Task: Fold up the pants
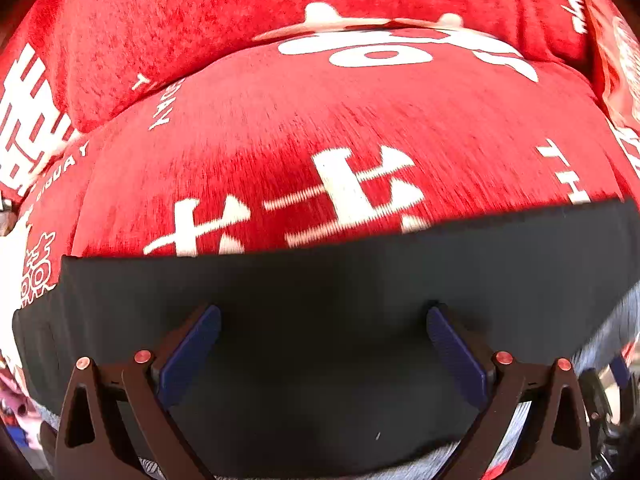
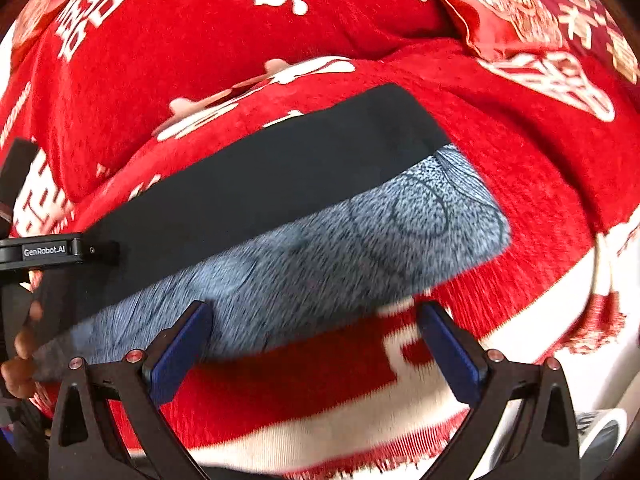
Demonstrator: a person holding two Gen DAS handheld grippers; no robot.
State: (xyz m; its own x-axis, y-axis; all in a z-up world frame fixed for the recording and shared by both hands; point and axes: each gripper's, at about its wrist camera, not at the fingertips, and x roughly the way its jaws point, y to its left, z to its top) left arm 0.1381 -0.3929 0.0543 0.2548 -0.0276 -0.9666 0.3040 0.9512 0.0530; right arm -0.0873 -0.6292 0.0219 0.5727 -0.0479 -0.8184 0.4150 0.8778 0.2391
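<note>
Left tool (image 1: pixel 324 344) — fingers spread wide, nothing between the pads, hovering over the black outer face of the pants (image 1: pixel 320 300).

Right tool (image 2: pixel 316 344) — fingers likewise spread, empty, poised at the near long edge of the garment, where the grey fleecy lining (image 2: pixel 320 248) is turned out.

Pants — lying as a long narrow band across the seat of a sofa under a red cover (image 2: pixel 540 184) with white characters; black face toward the backrest, lining face toward the front edge. One end of the band sits near the seat's right side, close below a red patterned cushion (image 2: pixel 508 12); the other end runs to the left, where my hand (image 2: pixel 20 356) and the left tool's body show in the right wrist view.

Step in hand, as I judge it — taking hold for a further fold. To do it well: bring each tool onto an edge, catch every layer rather than the top one alone, lift both holds evenly, keep the long edges aligned. Both pictures are smeared, so finer creases cannot be read.
</note>
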